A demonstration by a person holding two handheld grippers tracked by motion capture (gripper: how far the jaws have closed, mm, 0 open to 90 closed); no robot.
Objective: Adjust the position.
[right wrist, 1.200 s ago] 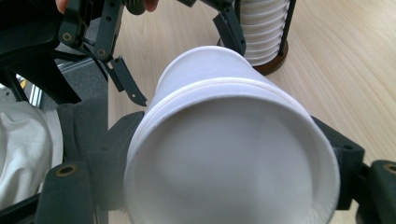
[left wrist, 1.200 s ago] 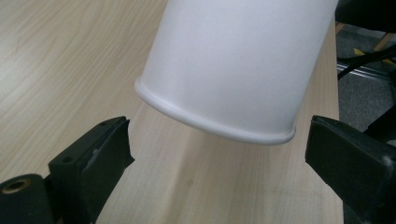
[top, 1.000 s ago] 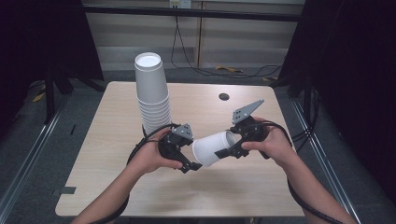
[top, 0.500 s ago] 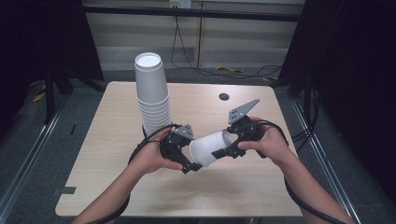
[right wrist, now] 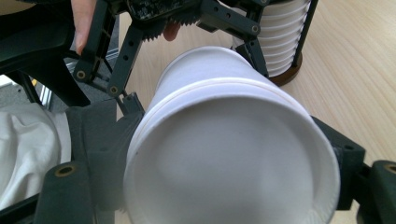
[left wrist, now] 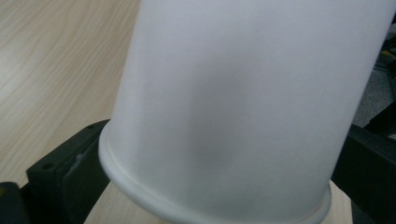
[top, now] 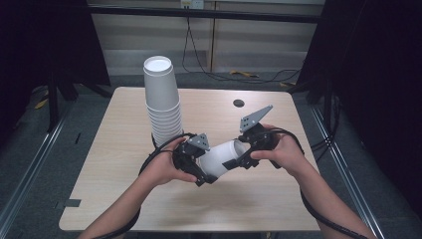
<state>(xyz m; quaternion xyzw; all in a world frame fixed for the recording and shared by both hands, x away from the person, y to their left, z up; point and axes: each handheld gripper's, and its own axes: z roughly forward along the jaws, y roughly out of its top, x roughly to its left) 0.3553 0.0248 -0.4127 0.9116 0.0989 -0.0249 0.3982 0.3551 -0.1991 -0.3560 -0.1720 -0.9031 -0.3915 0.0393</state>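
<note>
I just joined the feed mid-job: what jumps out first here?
A white paper cup lies on its side in mid-air over the table's middle, between the left tool and the right tool; the left jaws have just been opening, the cup between them. Behind it a tall stack of white cups stands upside down on the table's far left.

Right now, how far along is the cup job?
Done: one cup is off the stack and lies sideways above the table. In hand: the right claw grips its base end. The left claw straddles the rim end, its jaws just opening. Left: probably setting it down; many cups remain stacked.
</note>
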